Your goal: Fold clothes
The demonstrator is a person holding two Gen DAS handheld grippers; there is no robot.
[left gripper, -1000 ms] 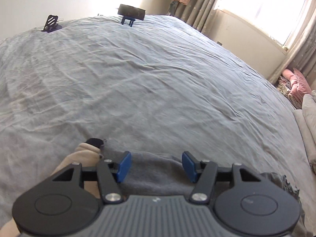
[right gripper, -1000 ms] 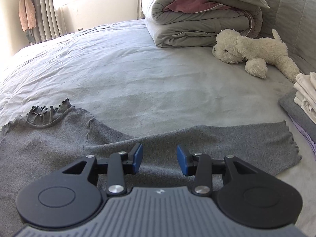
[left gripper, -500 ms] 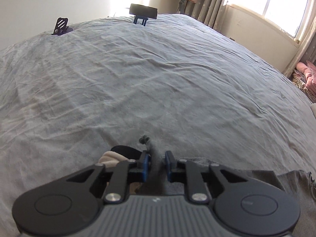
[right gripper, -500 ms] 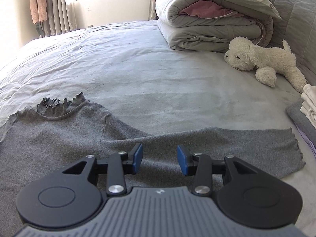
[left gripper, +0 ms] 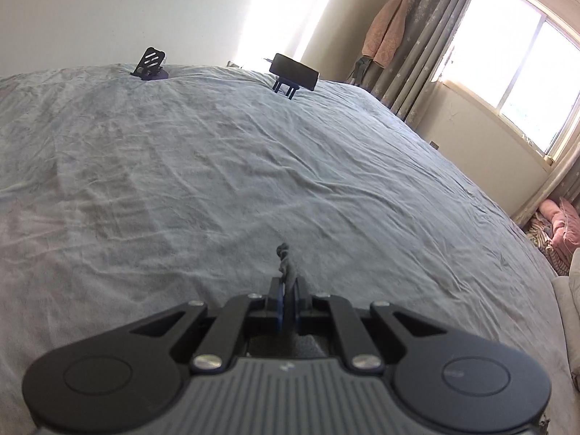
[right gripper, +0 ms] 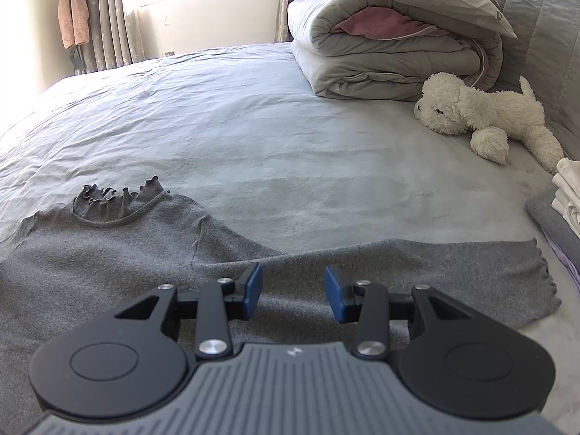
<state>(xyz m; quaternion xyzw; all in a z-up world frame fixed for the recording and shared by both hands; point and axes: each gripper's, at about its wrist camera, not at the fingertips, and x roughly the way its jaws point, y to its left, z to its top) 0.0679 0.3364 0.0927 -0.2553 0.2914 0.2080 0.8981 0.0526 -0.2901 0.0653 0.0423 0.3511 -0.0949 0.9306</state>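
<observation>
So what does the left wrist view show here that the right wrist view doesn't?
Only the left wrist view shows the left gripper shut on a pinch of grey sweater, plus two phone stands far across the bed. Only the right wrist view shows the open right gripper over the spread sleeve, the ruffled collar, plush dog and folded duvet. Both show the grey bedsheet and curtained window.

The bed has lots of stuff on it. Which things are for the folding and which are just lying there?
For the folding:
grey top
left gripper, pinching its cloth
right gripper, open over the sleeve

Just lying there:
toy dog
rolled duvet
white stack
phone stand
</observation>
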